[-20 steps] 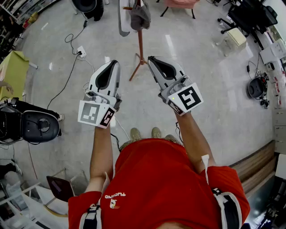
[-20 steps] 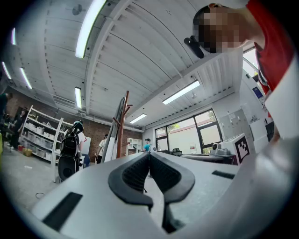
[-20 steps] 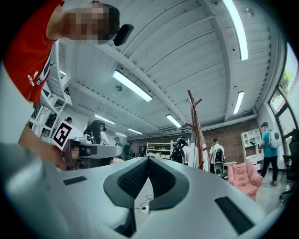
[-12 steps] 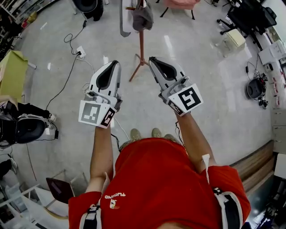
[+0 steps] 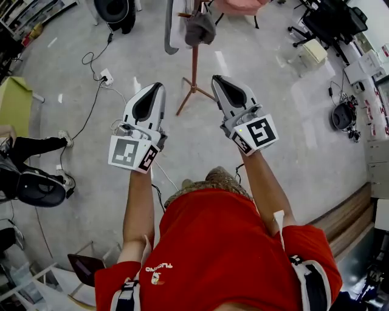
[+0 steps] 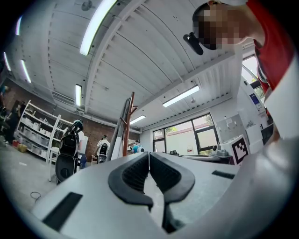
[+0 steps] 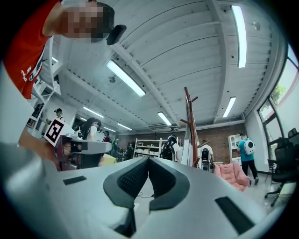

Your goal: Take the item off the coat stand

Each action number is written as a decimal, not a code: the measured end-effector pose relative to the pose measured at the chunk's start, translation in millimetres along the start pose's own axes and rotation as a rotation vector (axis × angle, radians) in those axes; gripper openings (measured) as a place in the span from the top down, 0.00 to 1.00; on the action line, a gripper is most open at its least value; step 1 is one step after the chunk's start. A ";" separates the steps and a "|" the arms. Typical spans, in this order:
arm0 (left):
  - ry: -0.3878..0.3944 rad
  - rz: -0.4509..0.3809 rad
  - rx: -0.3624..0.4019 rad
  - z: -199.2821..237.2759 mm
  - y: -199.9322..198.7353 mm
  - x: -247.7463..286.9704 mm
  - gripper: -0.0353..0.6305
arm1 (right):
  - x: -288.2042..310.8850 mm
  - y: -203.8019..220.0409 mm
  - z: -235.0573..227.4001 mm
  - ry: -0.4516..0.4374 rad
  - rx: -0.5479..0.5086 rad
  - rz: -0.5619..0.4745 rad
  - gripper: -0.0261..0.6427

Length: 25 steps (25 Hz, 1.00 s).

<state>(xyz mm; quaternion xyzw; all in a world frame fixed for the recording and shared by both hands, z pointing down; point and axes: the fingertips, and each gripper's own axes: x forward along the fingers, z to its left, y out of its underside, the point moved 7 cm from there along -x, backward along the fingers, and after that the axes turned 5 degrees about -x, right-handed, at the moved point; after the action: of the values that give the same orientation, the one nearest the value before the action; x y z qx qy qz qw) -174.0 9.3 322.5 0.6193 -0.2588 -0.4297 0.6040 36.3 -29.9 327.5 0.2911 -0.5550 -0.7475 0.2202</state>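
Note:
A reddish-brown coat stand [image 5: 194, 67] rises from the floor ahead of me, with a grey garment [image 5: 200, 29] and a long white-grey item [image 5: 173, 25] hanging near its top. Its pole [image 7: 190, 126] shows in the right gripper view and again as the coat stand [image 6: 127, 125] in the left gripper view. My left gripper [image 5: 154, 86] is shut and holds nothing, left of the stand's legs. My right gripper [image 5: 216, 79] is also shut and empty, just right of the pole. Both stand short of the hanging items.
A power strip with cables [image 5: 107, 75] lies on the floor at the left. A person with a dark backpack [image 5: 33, 182] is at the far left. A pink chair [image 5: 243, 6] stands beyond the stand, desks and equipment [image 5: 331, 24] at the upper right.
The stand and its hanging items have come nearer in the head view. My right gripper has shifted slightly right. The person with the backpack at the left has moved down the frame.

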 end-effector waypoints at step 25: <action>-0.021 0.046 0.011 113.5 58.5 188.8 0.93 | 128.1 119.9 -169.4 0.096 -0.042 0.110 0.85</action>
<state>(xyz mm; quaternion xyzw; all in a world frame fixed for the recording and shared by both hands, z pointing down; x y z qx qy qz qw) -164.5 -216.9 349.1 0.6119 -0.2818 -0.4209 0.6075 58.2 -266.7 381.6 0.2909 -0.5432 -0.7310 0.2932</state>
